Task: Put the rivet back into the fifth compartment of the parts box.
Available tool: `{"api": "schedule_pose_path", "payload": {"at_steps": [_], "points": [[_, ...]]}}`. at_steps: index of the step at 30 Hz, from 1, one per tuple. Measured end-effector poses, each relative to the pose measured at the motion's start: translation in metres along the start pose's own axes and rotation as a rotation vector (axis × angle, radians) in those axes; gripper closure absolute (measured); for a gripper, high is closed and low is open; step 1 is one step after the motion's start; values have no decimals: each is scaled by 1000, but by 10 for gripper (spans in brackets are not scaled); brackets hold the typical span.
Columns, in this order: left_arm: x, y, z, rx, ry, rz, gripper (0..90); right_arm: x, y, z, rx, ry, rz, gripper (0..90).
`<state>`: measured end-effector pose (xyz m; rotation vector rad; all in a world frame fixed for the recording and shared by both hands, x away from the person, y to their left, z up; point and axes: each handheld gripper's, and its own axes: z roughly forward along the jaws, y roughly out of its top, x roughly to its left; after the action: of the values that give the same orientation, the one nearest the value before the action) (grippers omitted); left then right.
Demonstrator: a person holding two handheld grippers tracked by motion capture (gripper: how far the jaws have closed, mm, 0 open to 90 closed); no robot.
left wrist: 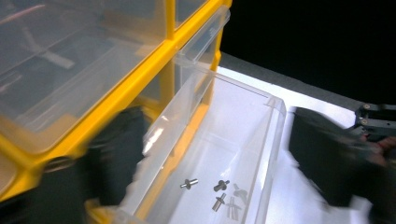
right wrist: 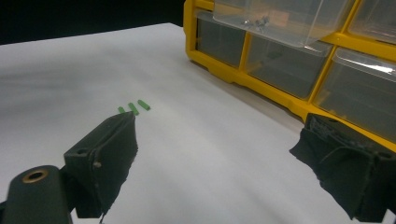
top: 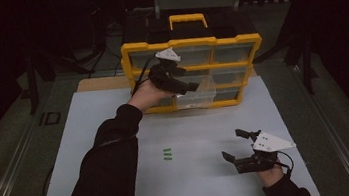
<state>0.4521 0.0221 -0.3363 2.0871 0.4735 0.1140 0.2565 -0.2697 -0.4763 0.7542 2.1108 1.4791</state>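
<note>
A yellow drawer organizer (top: 191,43) stands at the back of the white mat (top: 92,138). One clear drawer (top: 198,95) is pulled out of it. My left gripper (top: 184,84) hovers over that drawer, open, with nothing between its jaws. In the left gripper view the drawer (left wrist: 275,116) holds several small metal parts (left wrist: 220,185) under the left gripper (left wrist: 219,163). My right gripper (top: 233,144) rests near the front right of the mat, open and empty. Three short green pieces (top: 167,154) lie on the mat to its left; the right gripper view shows these green pieces (right wrist: 134,107) ahead of the right gripper (right wrist: 224,163).
The organizer (right wrist: 261,88) has several more clear drawers, pushed in, and a black top with a yellow handle (top: 187,20). Dark floor and stands surround the table. The mat (right wrist: 196,140) lies bare between the green pieces and the organizer.
</note>
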Motion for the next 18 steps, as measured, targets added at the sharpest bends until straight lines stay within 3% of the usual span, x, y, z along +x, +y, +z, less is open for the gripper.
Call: {"api": "schedule_pose_path", "payload": {"at_steps": [2, 5, 18], "points": [[-2, -1, -3, 2, 9, -4, 84, 0, 0, 0, 0, -1, 2, 113], [-4, -4, -10, -14, -18, -11, 0, 0, 0, 0, 1, -2, 3, 113], [-17, -28, -38, -44, 50, 17, 0, 1, 1, 1, 0, 1, 1, 113]]}}
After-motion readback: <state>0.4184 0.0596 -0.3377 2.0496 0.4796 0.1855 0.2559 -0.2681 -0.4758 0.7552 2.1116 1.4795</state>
